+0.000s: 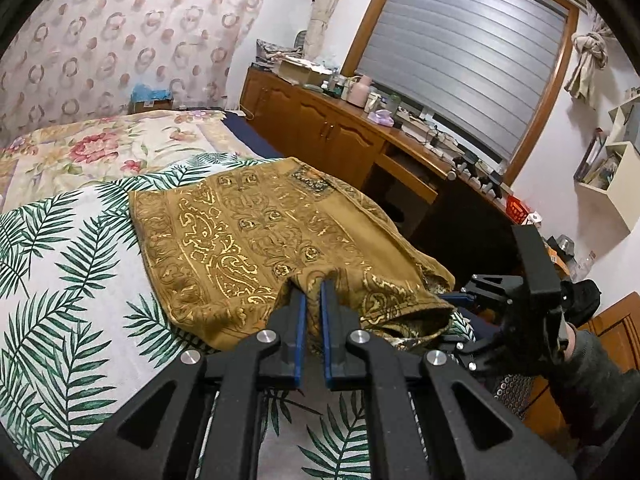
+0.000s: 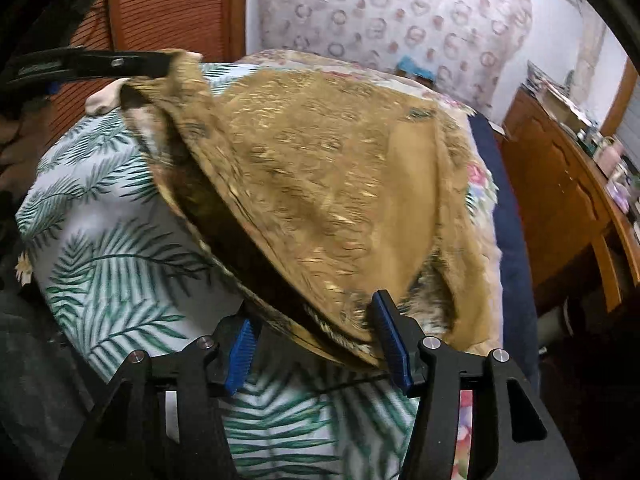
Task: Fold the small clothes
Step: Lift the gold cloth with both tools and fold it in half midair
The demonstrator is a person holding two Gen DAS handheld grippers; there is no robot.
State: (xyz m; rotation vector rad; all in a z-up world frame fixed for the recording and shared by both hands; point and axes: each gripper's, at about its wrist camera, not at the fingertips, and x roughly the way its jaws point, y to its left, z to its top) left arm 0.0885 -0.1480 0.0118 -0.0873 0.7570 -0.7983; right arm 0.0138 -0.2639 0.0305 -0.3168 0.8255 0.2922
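While my left fingers (image 1: pixel 313 280) pinch the near hem of the mustard shorts (image 1: pixel 256 236), the shorts lie ahead of them on the bed (image 1: pixel 72 264), lifted, not yet folded.

From the right wrist, my right fingers (image 2: pixel 314 336) stand apart, the shorts' edge (image 2: pixel 320 200) between them, ungripped. No containers are near.

The garment (image 1: pixel 256 236) lies on the bed (image 1: pixel 72 280), its near edge raised off it at the left gripper (image 1: pixel 313 280). In the left wrist view, the right gripper (image 1: pixel 464 300) sits right of the garment, the cabinet (image 1: pixel 320 128) behind it beside the bed.
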